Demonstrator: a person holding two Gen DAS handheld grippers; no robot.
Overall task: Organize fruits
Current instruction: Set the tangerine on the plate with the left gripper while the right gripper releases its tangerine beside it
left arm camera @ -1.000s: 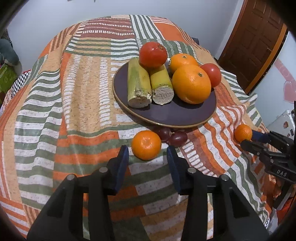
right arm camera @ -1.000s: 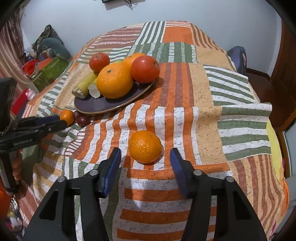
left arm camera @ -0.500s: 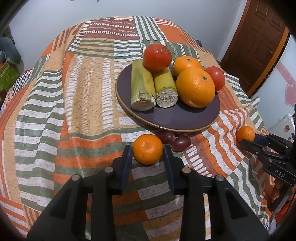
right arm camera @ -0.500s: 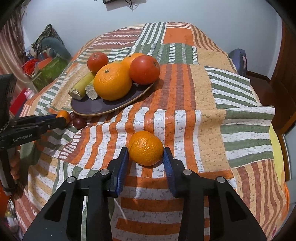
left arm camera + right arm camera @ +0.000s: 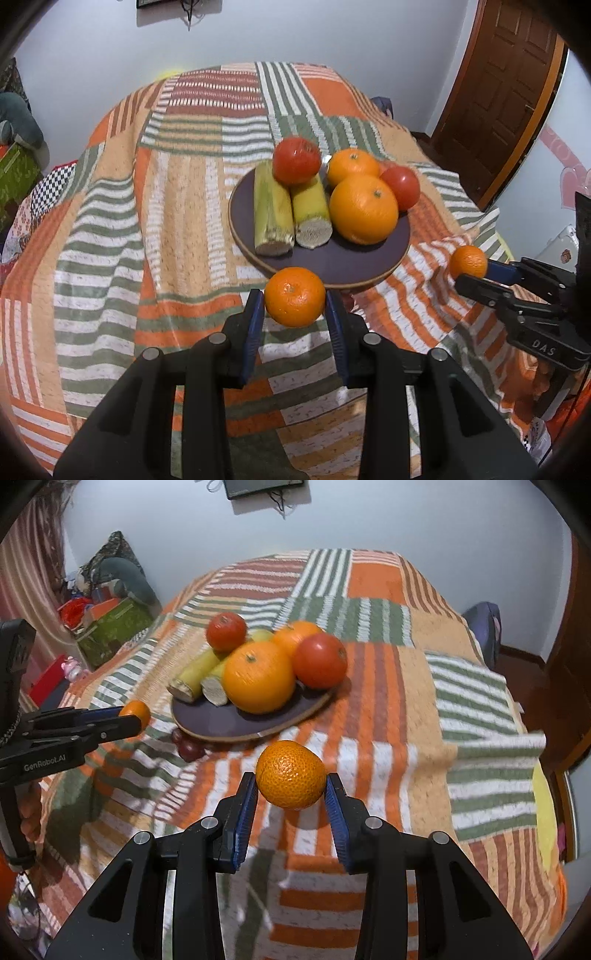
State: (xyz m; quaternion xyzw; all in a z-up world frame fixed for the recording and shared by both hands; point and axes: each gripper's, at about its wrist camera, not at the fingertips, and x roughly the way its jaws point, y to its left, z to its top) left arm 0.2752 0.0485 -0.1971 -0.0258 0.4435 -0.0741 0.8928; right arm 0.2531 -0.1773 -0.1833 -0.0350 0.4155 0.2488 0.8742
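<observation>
The left gripper (image 5: 294,302) gripped a mandarin (image 5: 294,297) between its blue-padded fingers (image 5: 254,317), clear of the striped patchwork cloth (image 5: 110,236) and just in front of the dark plate (image 5: 332,260). The right gripper (image 5: 291,780) likewise clamped a second mandarin (image 5: 291,774) between its fingers (image 5: 334,801), raised above the cloth and near the plate's front rim. The plate carried a large orange (image 5: 364,209), a smaller orange (image 5: 352,167), two tomatoes (image 5: 296,160), and two sugarcane pieces (image 5: 271,218). Two dark grapes (image 5: 188,747) lay on the cloth, touching the plate's edge. A wooden door (image 5: 506,92) stood behind.
</observation>
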